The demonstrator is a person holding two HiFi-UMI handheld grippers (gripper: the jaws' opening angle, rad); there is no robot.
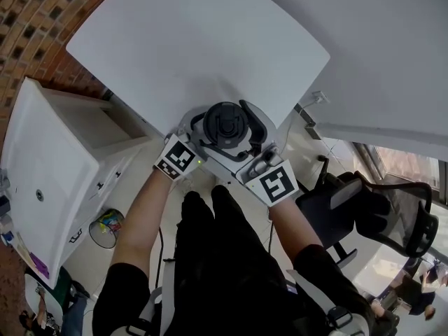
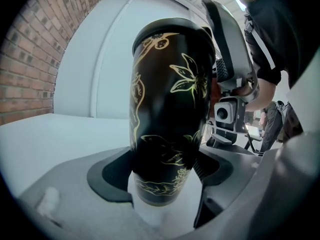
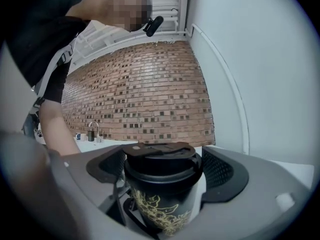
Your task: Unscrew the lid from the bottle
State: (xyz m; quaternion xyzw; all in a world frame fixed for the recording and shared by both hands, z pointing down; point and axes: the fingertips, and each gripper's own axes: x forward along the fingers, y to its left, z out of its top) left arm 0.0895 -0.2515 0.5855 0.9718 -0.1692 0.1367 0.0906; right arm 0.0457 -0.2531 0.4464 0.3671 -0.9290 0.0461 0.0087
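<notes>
A black bottle (image 2: pixel 165 109) with gold flower drawings stands upright between the two pads of my left gripper (image 2: pixel 162 176), which press on its lower body. Its black lid (image 3: pixel 161 159) is on top and sits between the jaws of my right gripper (image 3: pixel 165 169), whose pads stand just off its sides. From the head view I look straight down on the lid (image 1: pixel 224 124) at the near edge of the white table (image 1: pixel 196 40). There my left gripper (image 1: pixel 203 140) comes in from the left and my right gripper (image 1: pixel 241 128) from the right. Whether the bottle's base rests on the table is hidden.
A white cabinet (image 1: pixel 56 166) stands to the left of the table, with a small bin (image 1: pixel 105 228) on the floor beside it. A black office chair (image 1: pixel 378 208) is at the right. A brick wall (image 3: pixel 140 94) runs behind. A second white tabletop (image 1: pixel 378 54) lies at the right.
</notes>
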